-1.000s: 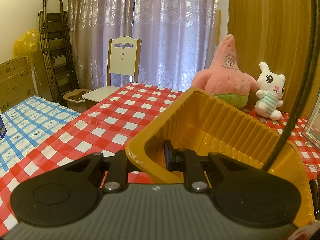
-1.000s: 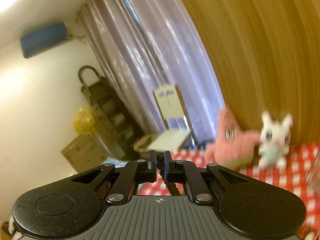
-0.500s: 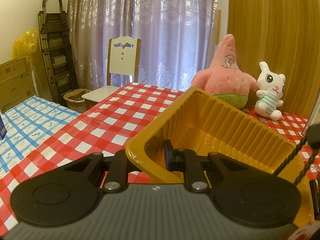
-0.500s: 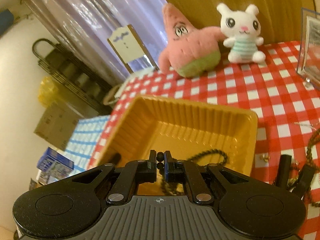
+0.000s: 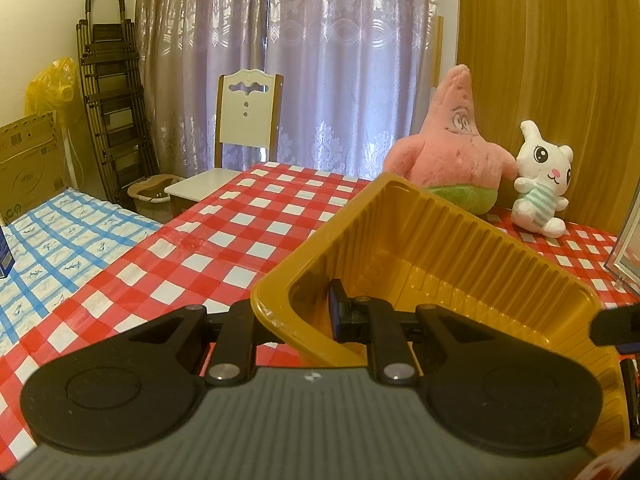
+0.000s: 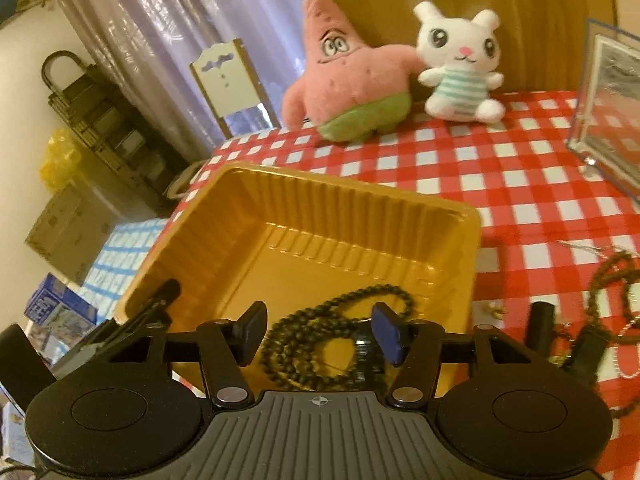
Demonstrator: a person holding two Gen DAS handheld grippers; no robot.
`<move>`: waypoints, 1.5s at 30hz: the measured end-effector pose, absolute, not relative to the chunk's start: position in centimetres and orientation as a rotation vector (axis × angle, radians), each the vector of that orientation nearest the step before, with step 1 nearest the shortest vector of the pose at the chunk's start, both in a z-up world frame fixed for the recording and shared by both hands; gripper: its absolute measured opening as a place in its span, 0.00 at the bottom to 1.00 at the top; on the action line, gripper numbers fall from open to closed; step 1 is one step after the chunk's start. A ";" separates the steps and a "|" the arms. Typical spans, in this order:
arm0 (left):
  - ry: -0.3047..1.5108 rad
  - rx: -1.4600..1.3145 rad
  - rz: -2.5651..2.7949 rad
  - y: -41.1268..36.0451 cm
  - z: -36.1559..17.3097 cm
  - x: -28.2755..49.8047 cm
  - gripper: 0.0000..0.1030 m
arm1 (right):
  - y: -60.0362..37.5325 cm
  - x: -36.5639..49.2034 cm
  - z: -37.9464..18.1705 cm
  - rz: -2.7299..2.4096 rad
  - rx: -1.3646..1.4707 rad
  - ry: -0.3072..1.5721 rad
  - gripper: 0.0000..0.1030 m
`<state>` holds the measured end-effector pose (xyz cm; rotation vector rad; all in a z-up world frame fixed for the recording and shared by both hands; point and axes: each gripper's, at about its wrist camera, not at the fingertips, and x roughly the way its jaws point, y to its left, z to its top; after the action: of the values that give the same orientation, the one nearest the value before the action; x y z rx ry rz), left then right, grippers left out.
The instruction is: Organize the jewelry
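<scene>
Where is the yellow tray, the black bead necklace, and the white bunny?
yellow tray [image 6: 360, 196]: right wrist view, far rim.
black bead necklace [image 6: 308, 344]: right wrist view, coiled strands.
white bunny [image 6: 460, 40]: right wrist view, face.

— Ahead of the tongs, far end of the desk [image 5: 256, 216]?
— Pink starfish plush [image 5: 452, 152] touching white bunny plush [image 5: 540, 184], against wood panelling.
— Off left?
— White chair [image 5: 244, 120] before lilac curtains [image 5: 300, 60], folded rack [image 5: 112, 92], cardboard box [image 5: 28, 164].
— Right?
— Clear frame [image 6: 612, 108], upright.
</scene>
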<state>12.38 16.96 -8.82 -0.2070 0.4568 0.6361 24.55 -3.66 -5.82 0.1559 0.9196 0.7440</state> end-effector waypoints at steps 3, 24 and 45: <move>0.458 -0.208 0.635 17.0 -8.8 12.4 0.16 | -5.3 24.3 -6.1 0.709 0.186 0.931 0.56; 0.464 -0.202 0.644 17.7 -8.9 12.3 0.17 | -8.9 27.3 -11.2 0.629 -0.166 0.808 0.29; 0.479 -0.204 0.658 17.8 -9.0 12.3 0.18 | -6.7 30.1 -14.2 0.714 -0.325 0.802 0.09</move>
<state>12.35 17.77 -8.97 -0.2038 0.4793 0.6585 30.06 -6.66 -14.18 -0.3252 0.8021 0.7140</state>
